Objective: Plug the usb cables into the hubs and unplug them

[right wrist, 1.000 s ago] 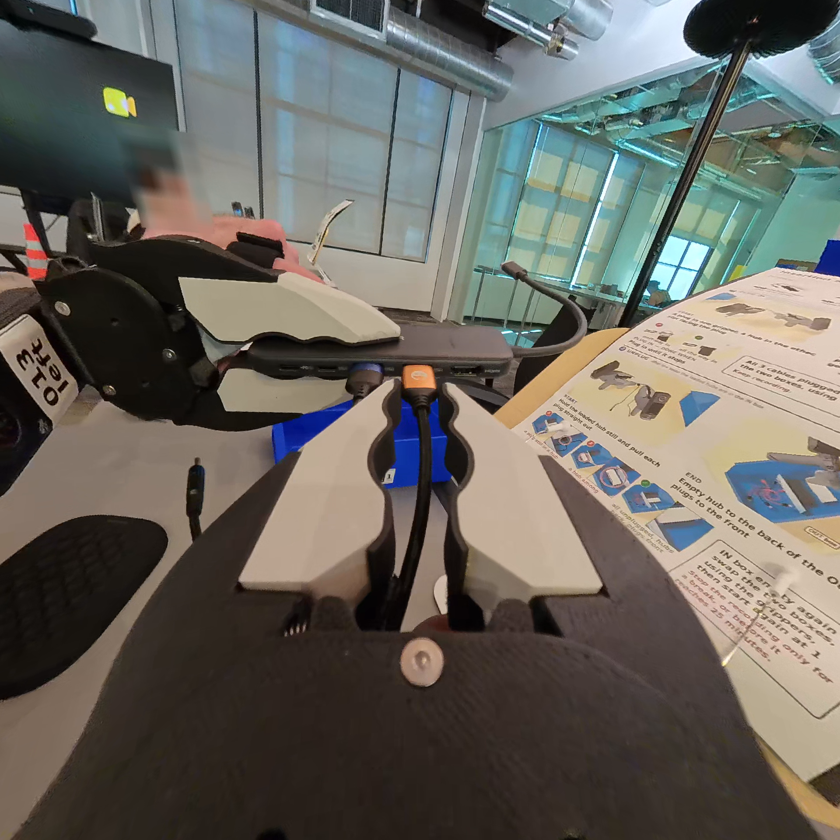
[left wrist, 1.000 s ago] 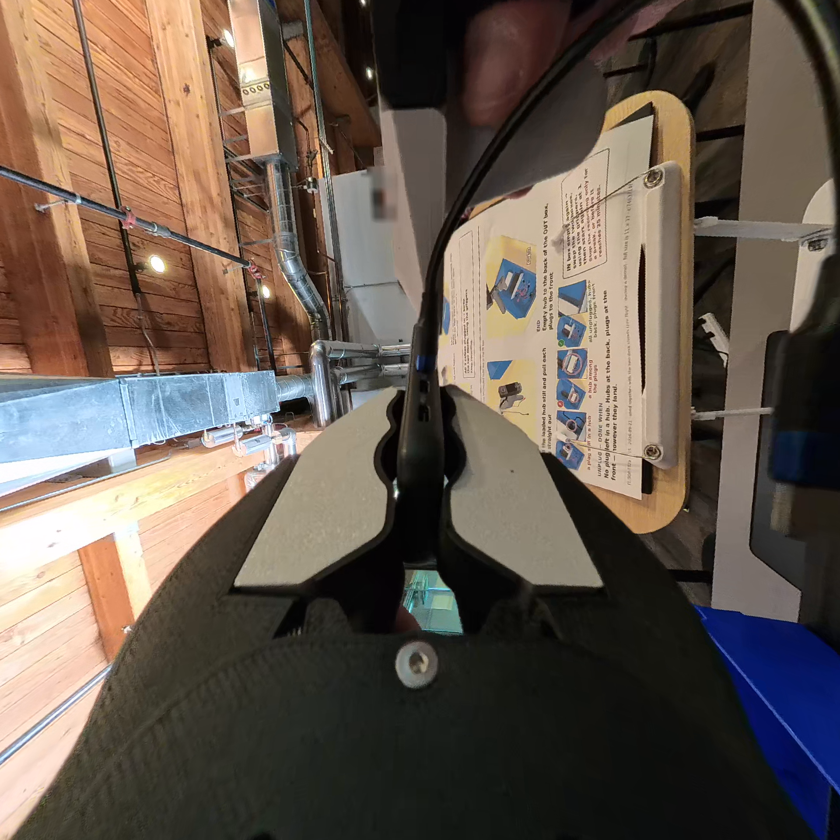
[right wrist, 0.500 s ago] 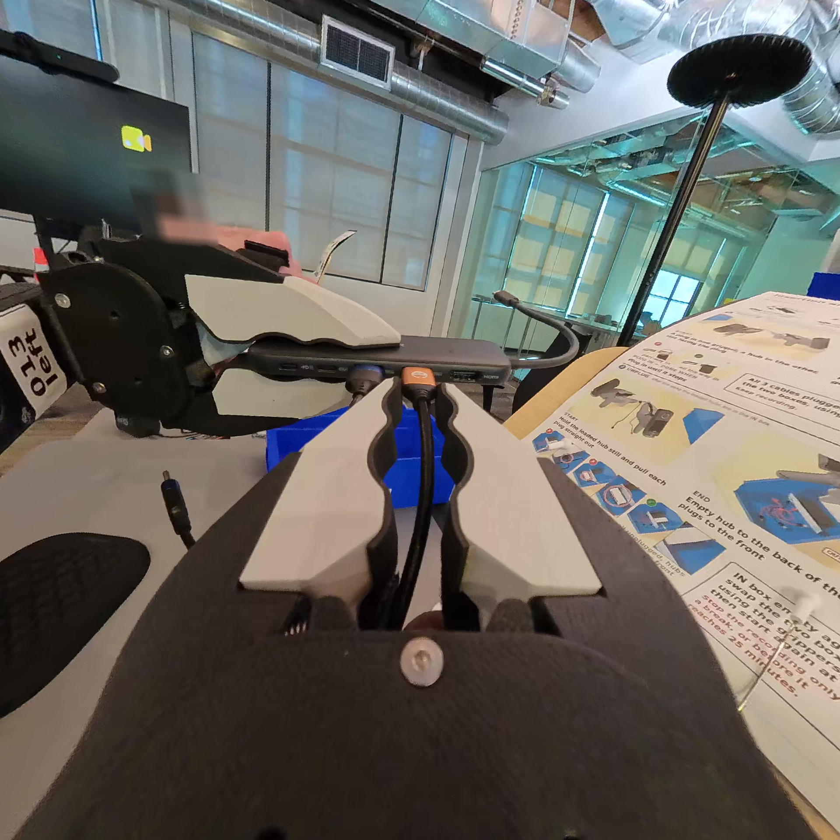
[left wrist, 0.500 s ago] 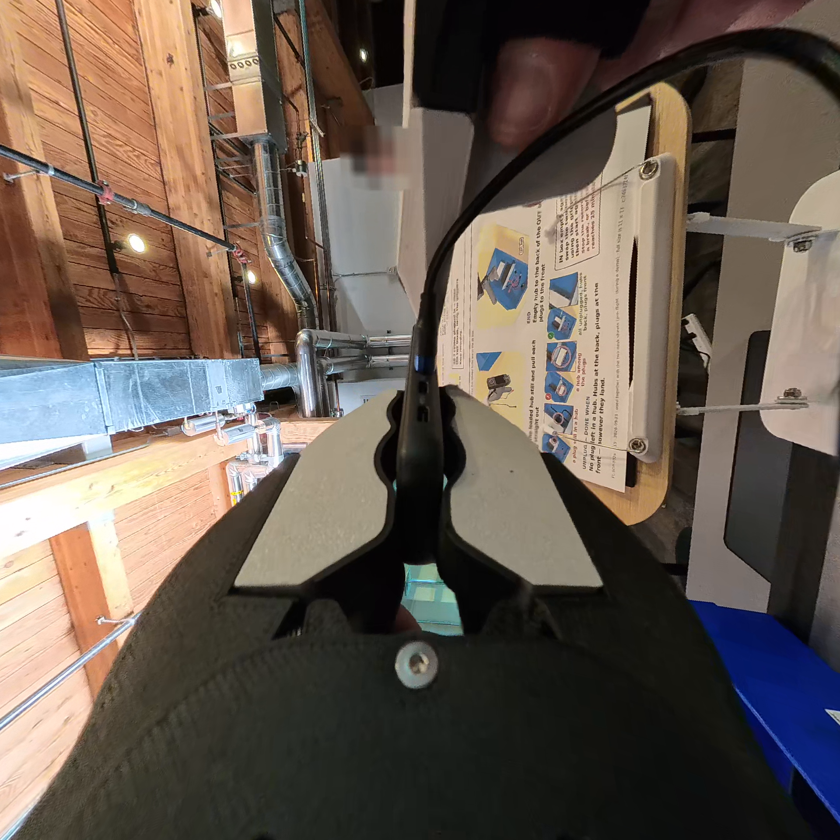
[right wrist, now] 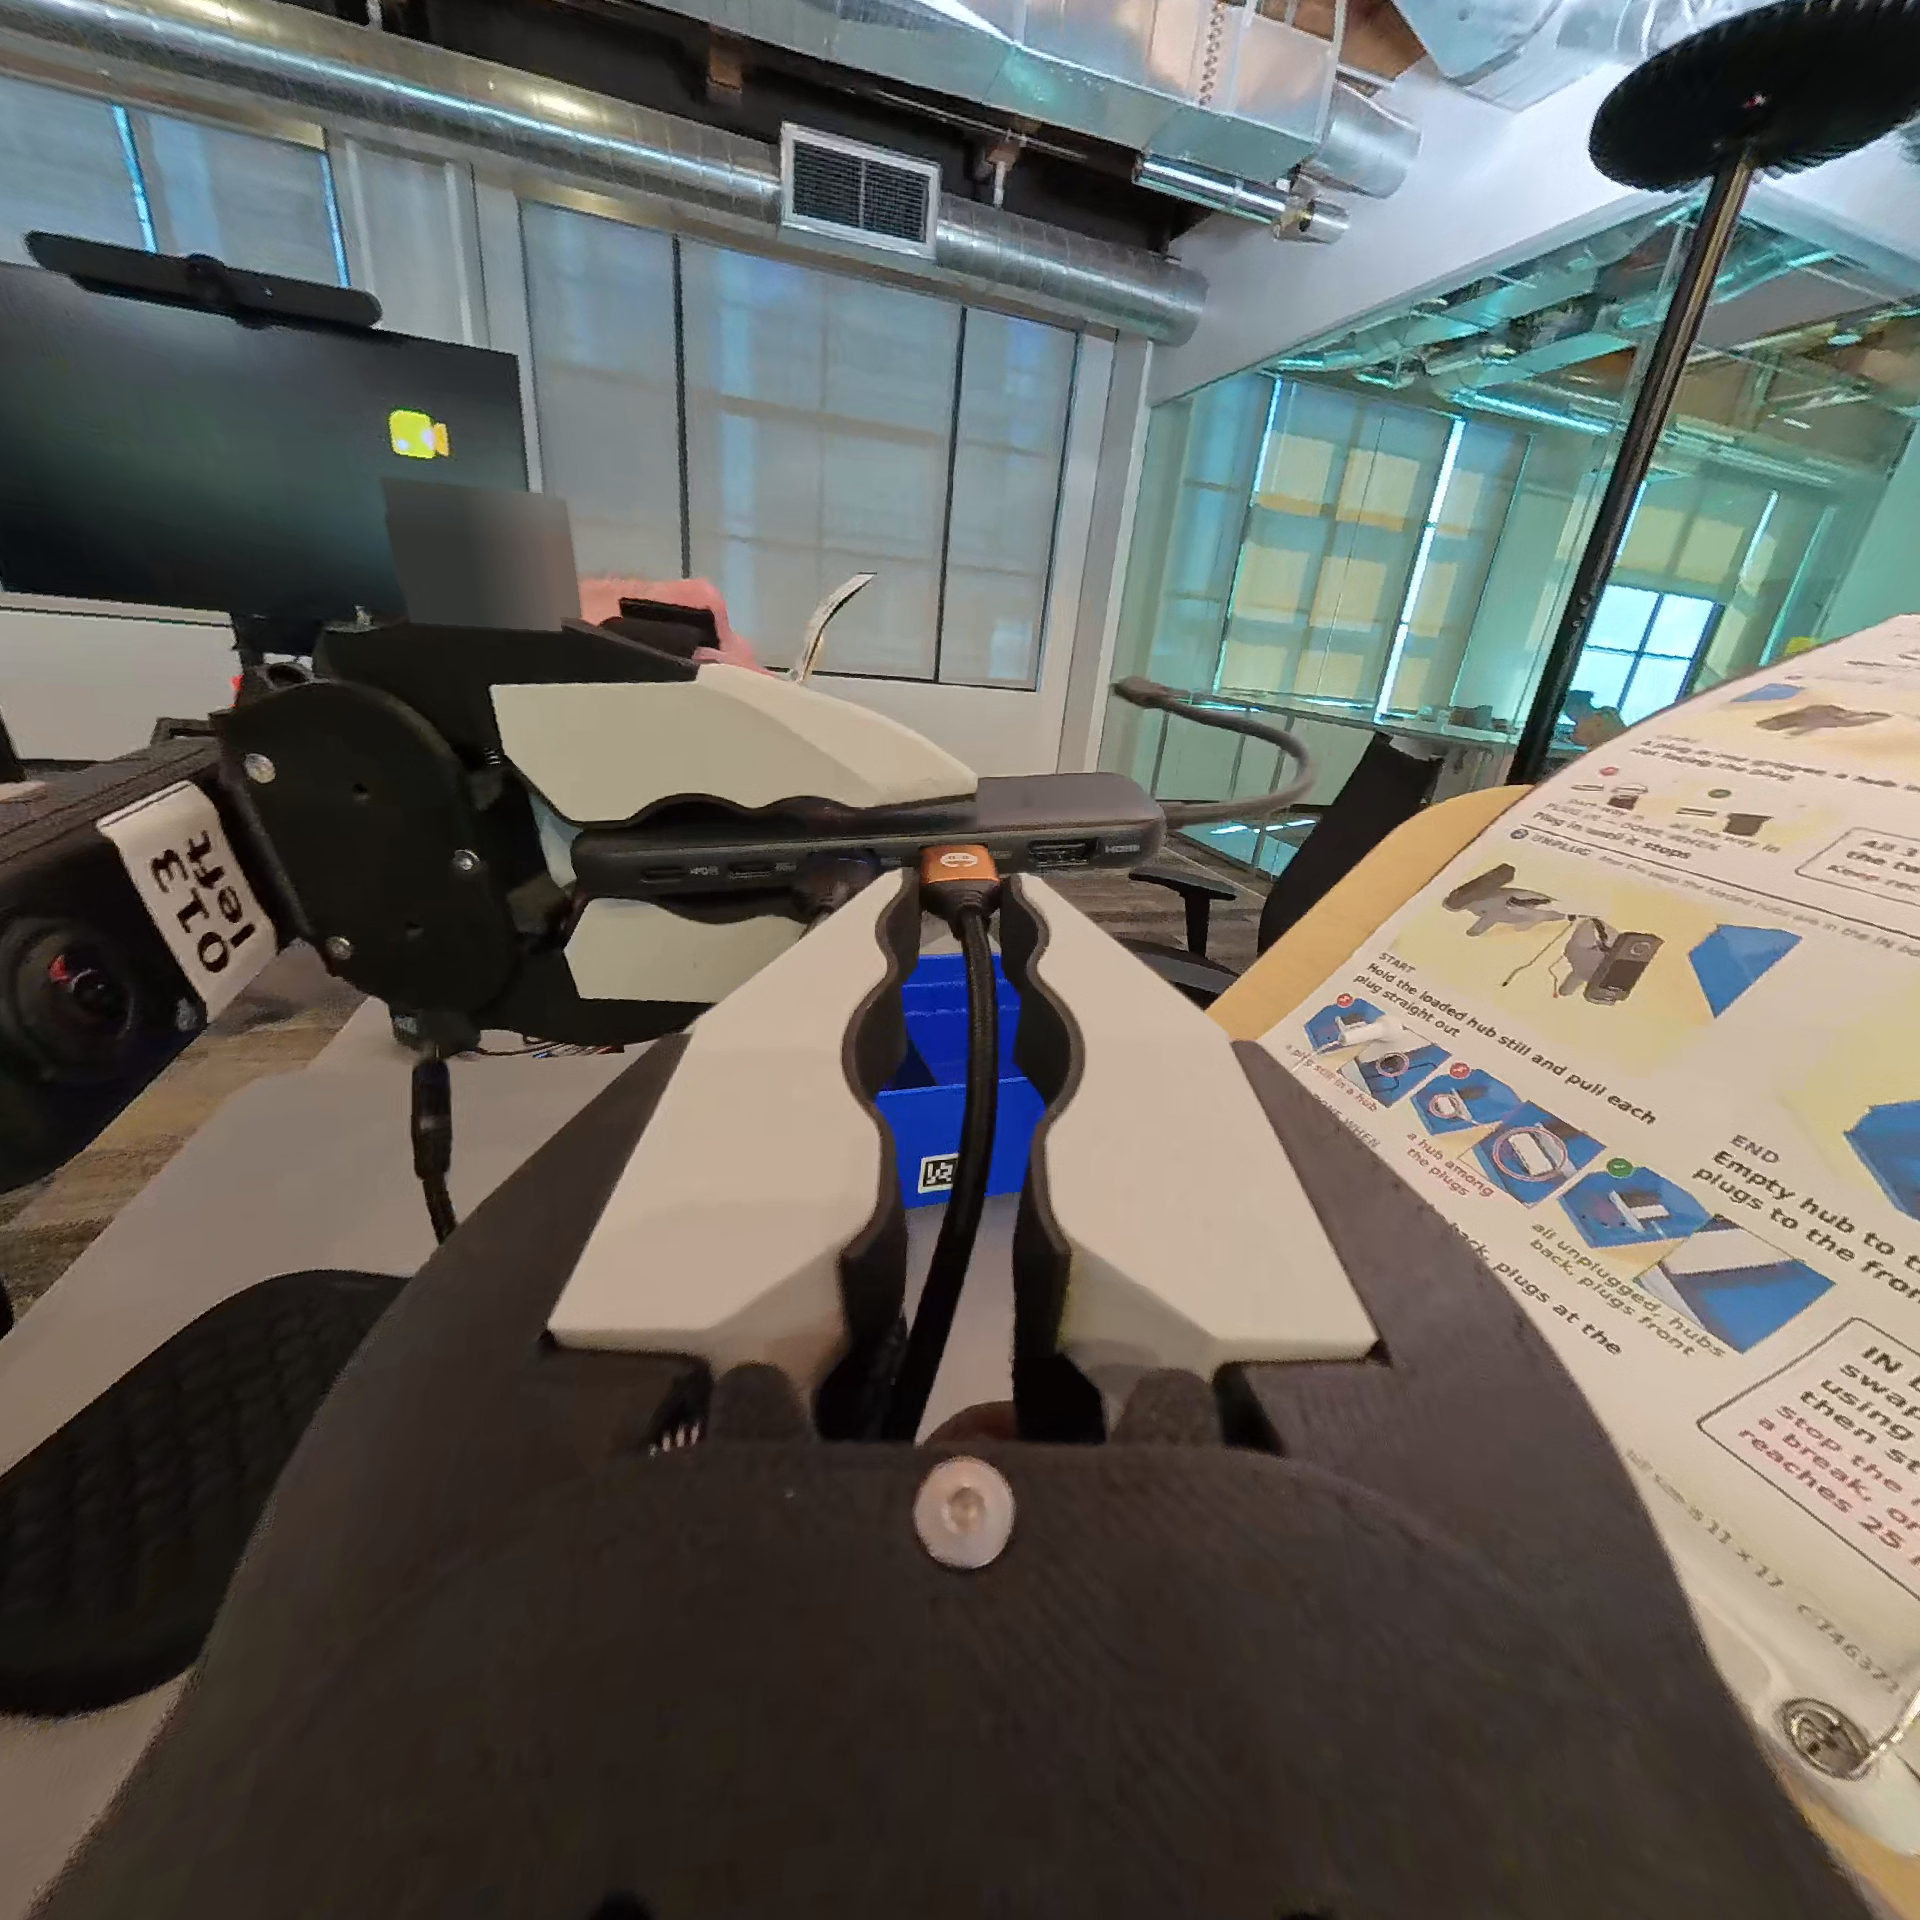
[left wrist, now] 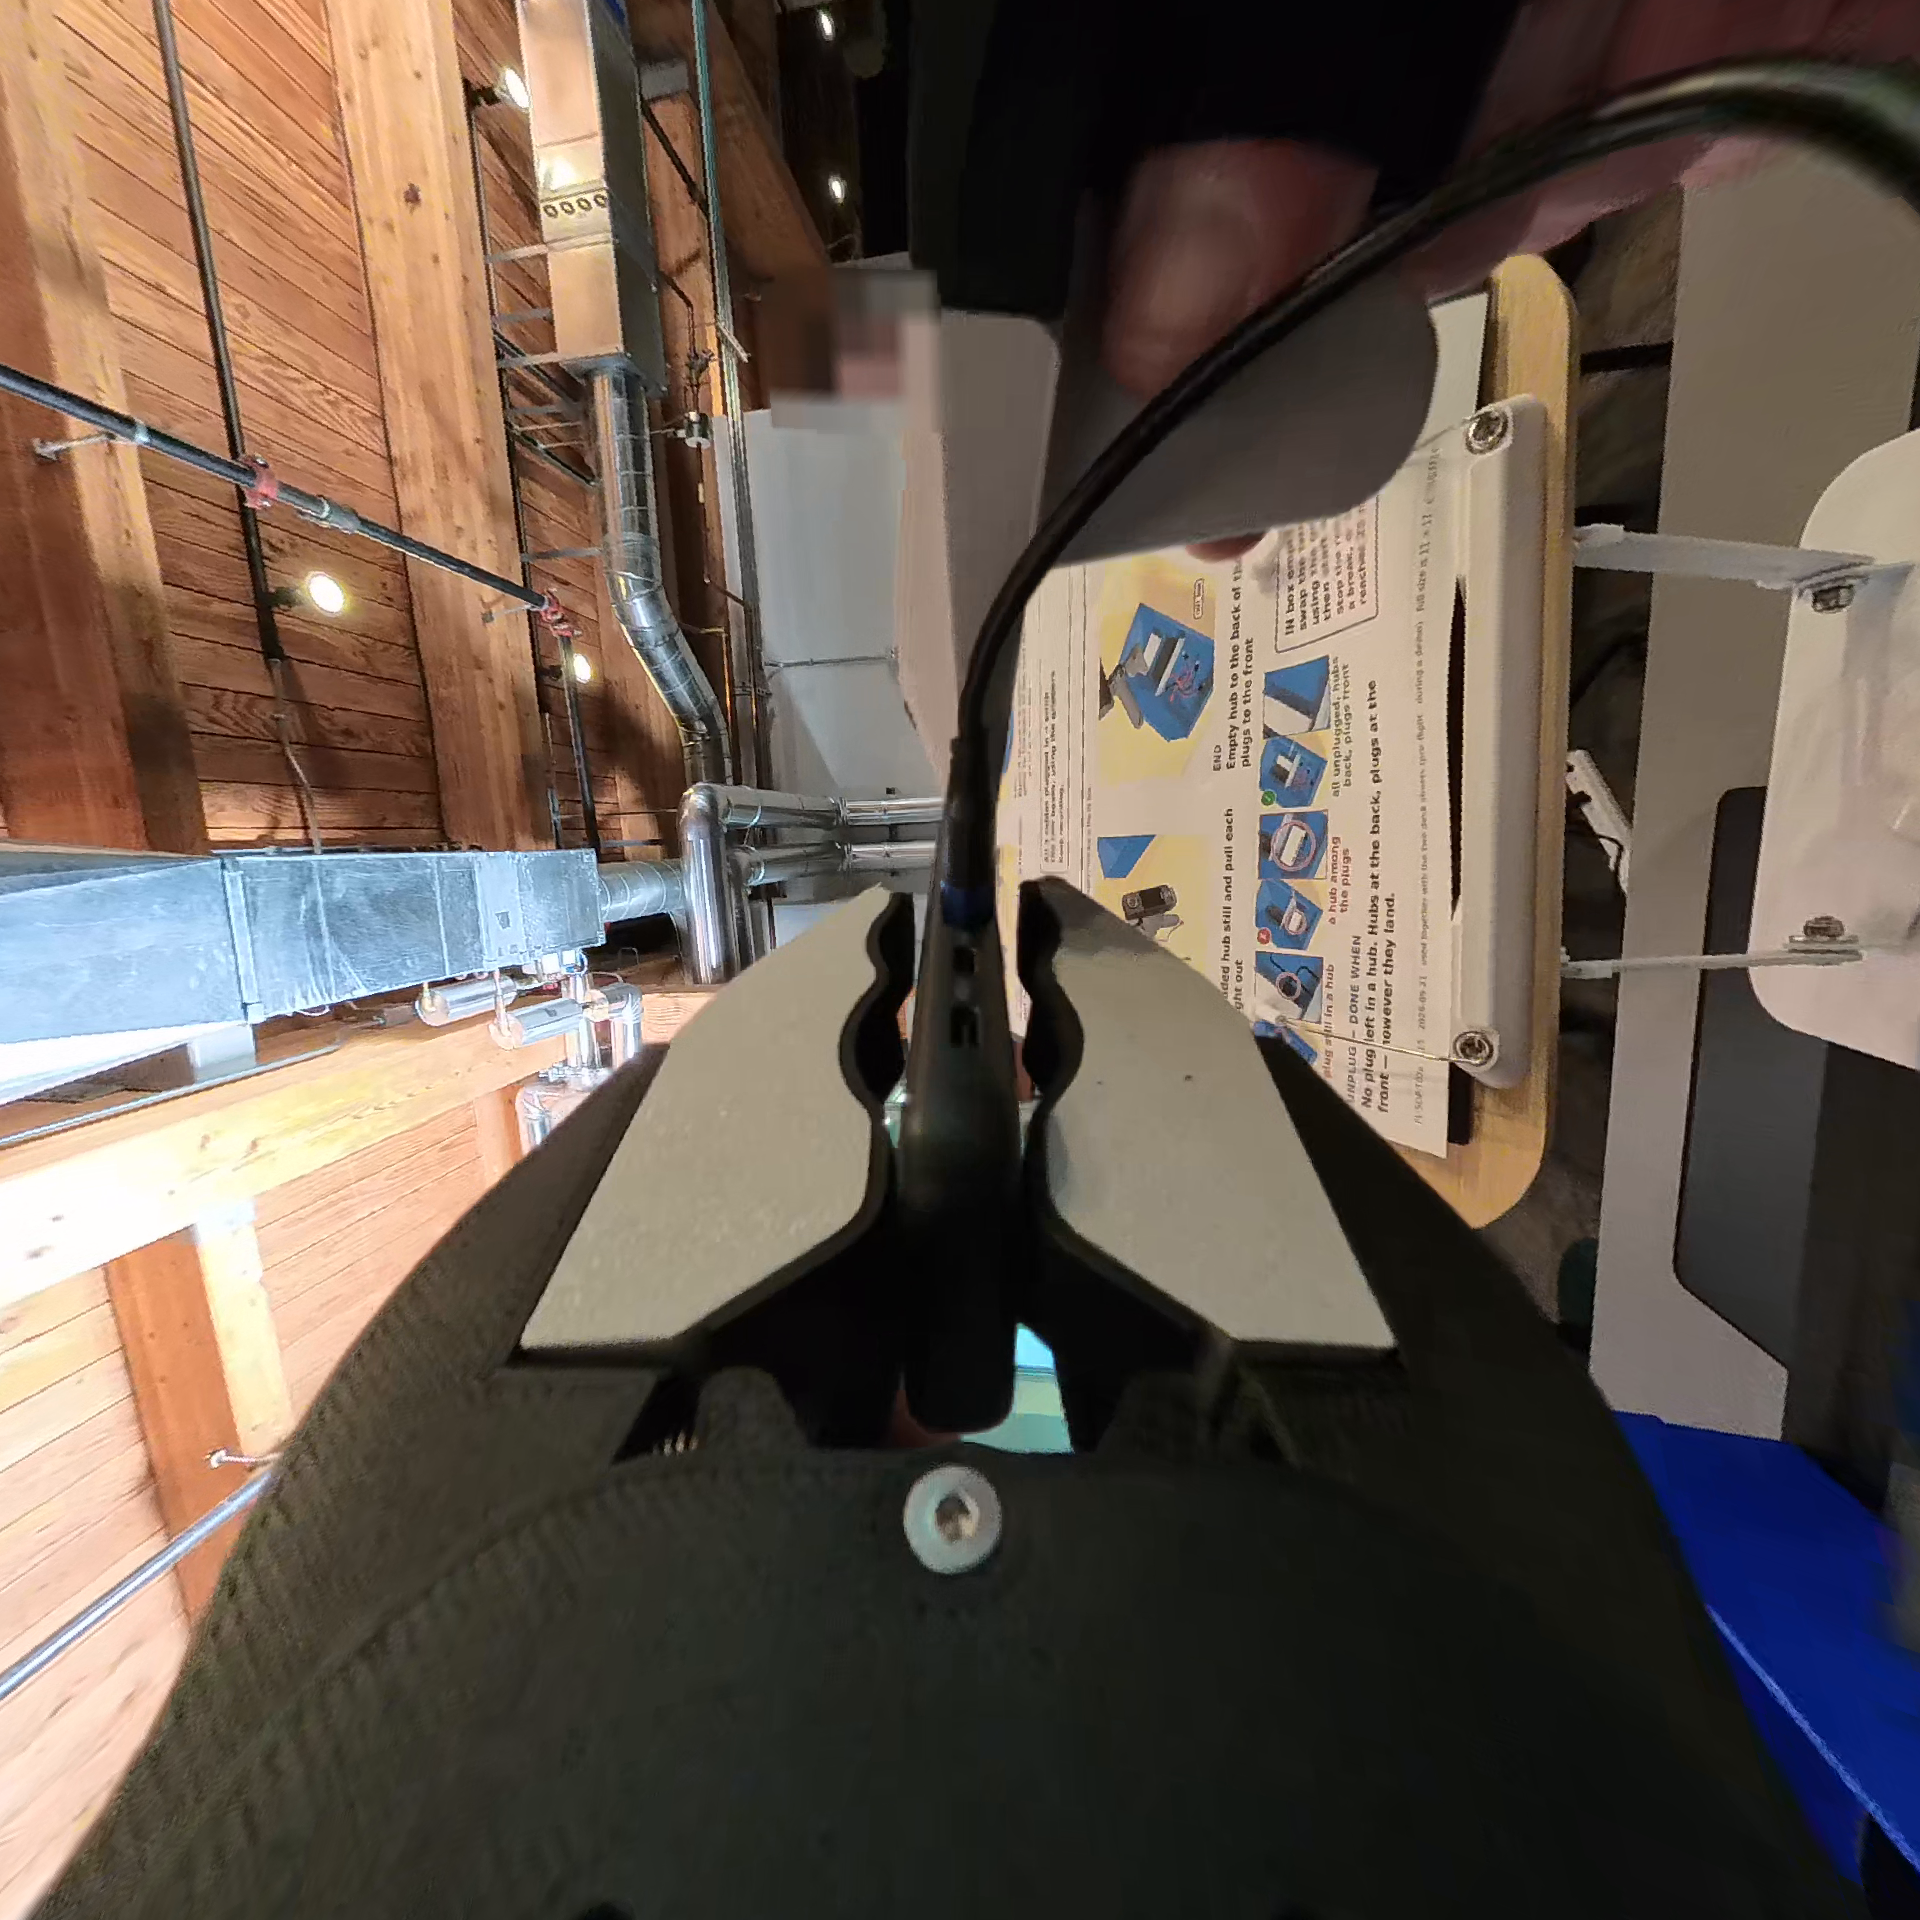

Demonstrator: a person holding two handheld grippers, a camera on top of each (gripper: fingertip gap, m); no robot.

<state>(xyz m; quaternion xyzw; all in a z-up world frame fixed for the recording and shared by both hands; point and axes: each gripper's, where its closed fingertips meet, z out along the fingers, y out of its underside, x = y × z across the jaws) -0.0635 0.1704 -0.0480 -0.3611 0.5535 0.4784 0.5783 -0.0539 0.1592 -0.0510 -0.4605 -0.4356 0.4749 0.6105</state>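
Okay, nearest first: the right hand-held gripper point(right wrist: 958, 914) has its fingers slightly spread around the orange plug point(right wrist: 961, 871), and the braided cable point(right wrist: 966, 1091) runs loose down the channel between them, seemingly touching neither side. Half a second ago those fingers sat tight on the plug, so the grip has just eased off. The plug has stayed put, its nose in a port on the front edge of the hub point(right wrist: 1070, 831), so I judge this insertion done and the cable released. Just beside it on the left a darker plug point(right wrist: 831, 881) also sits in the hub. The hub itself is off the table point(right wrist: 260, 1164), held level in the air by the left hand-held gripper point(left wrist: 961, 904), whose fingers are pressed onto it from above and below. In the left wrist view the hub shows edge-on between them, the grip unchanged. Behind and below the hub stands a blue bin point(right wrist: 940, 1117). An instruction sheet point(right wrist: 1558, 1091) on a wooden board lies to the right, and a dark monitor point(right wrist: 208, 468) stands far left. Next call, as a guess: back the right hand-held gripper straight off without snagging the cable, then take another cable or re-pinch this plug to pull it out.
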